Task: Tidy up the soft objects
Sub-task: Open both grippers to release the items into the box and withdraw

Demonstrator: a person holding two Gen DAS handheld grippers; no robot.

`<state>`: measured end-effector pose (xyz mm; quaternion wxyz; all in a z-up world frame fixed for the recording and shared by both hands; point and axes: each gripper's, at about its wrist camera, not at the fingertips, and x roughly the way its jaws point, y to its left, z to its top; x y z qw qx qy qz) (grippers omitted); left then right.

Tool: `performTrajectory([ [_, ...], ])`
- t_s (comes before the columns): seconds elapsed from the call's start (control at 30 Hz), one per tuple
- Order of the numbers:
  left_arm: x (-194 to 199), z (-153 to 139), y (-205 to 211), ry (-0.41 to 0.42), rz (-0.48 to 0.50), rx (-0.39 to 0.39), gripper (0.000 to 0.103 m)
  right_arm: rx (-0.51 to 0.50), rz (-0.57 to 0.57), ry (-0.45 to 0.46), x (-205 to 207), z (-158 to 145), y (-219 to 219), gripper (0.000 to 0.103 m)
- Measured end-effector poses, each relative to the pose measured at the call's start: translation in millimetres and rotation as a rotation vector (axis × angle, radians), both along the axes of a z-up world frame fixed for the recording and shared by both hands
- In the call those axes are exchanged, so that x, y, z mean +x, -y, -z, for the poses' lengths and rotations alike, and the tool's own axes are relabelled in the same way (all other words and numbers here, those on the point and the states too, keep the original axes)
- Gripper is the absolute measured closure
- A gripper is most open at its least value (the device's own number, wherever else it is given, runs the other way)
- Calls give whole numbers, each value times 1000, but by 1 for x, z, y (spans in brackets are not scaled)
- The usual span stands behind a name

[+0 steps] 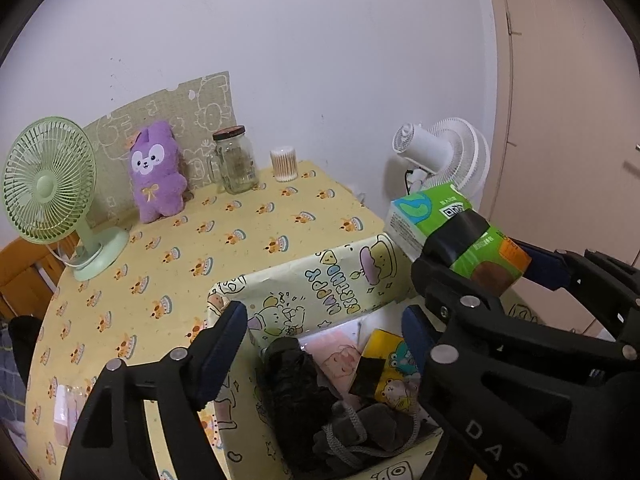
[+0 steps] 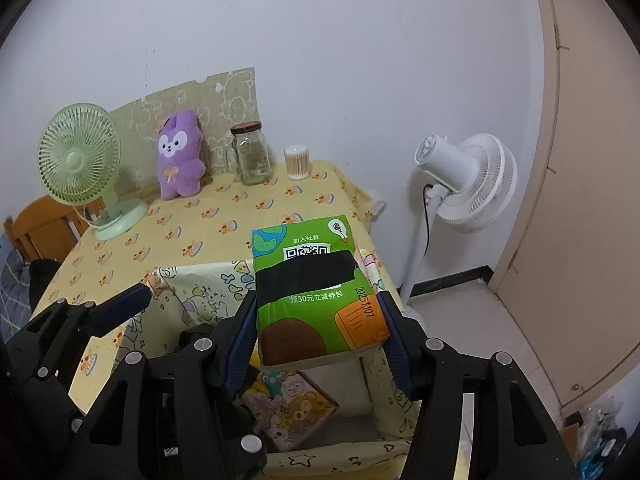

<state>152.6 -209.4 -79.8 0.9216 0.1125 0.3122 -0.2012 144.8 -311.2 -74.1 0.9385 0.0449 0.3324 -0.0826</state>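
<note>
My right gripper (image 2: 318,344) is shut on a green tissue pack (image 2: 316,288) with black tape across it, held above a cartoon-printed yellow box (image 2: 200,280). In the left wrist view the same pack (image 1: 440,220) hangs over the box's right corner. My left gripper (image 1: 320,344) stands open over the box (image 1: 320,280) with nothing between its fingers. Inside the box lie a black bundle (image 1: 296,380), a pink pack (image 1: 336,356), a yellow cartoon pack (image 1: 396,368) and a grey cloth (image 1: 368,428). A purple plush (image 1: 156,172) leans against the back wall.
On the yellow tablecloth (image 1: 224,248) stand a green desk fan (image 1: 52,196), a glass jar (image 1: 234,164) and a cotton-swab tub (image 1: 284,164). A small pink pack (image 1: 64,416) lies near the table's left edge. A white floor fan (image 2: 468,180) and a door (image 2: 580,200) are to the right.
</note>
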Motion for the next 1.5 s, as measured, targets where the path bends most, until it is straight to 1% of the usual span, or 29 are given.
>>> performTrajectory([
  [0.23,-2,6,-2,-15,14,27,12,14,-1,-22,6,9,-2,43],
  [0.4,-6,10,-1,-27,33,40,11,37,-2,-48,6,17,-2,41],
  [0.43,-7,10,-2,-28,36,40,11,41,-1,-50,6,17,-2,39],
  [0.5,-8,8,-3,-28,39,33,11,54,2,-46,4,18,-2,22],
  [0.57,-10,6,-5,-27,40,22,11,55,18,-24,0,16,-3,15],
  [0.6,-11,5,-6,-27,40,17,11,48,30,-14,-2,15,-3,12],
  [0.77,-16,-1,-12,-16,51,8,10,3,53,0,-10,5,-9,11],
  [0.9,-22,-9,-21,-4,56,-6,10,-7,63,17,-18,-3,-16,11],
  [1.0,-27,-16,-30,6,57,-15,10,-14,67,26,-23,-10,-24,11],
  [1.13,-34,-26,-41,32,47,-2,10,-17,66,40,-29,-19,-36,11],
  [1.3,-41,-36,-57,62,34,-1,7,-13,51,65,-37,-31,-56,11],
  [1.5,-47,-45,-79,74,19,-27,7,-18,40,84,-43,-42,-78,11],
])
